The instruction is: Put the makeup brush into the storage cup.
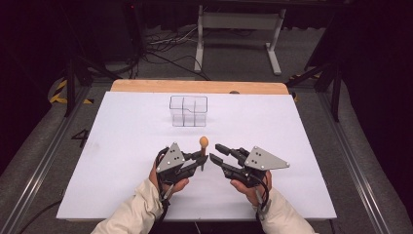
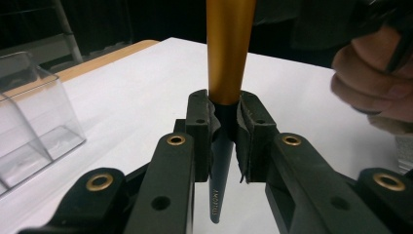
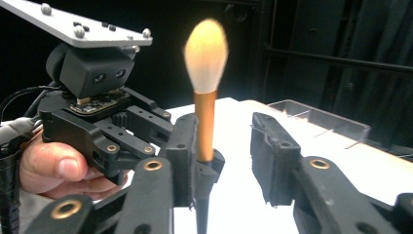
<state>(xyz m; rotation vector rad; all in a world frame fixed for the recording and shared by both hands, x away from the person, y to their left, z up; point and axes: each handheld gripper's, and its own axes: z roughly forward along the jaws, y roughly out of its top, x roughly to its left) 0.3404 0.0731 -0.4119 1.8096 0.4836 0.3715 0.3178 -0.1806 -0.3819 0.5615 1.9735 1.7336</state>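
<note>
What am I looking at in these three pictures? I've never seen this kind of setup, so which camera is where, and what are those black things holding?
There is no robot here: a person holds a hand-operated two-jaw tool in each hand, the left gripper and the right gripper.

The high view looks down on a table covered with a white sheet; the forearms come in from the bottom edge. The other two pictures come from small cameras riding on each gripper, looking along its black jaws.

On the sheet, farther back, stands a clear plastic organizer with several compartments.

What is held is a makeup brush with a gold handle, a dark tapered end and a soft pale head, standing upright. The left gripper is clamped on its lower handle. The right gripper's jaws stand apart on either side of the handle, not pressing it.
</note>
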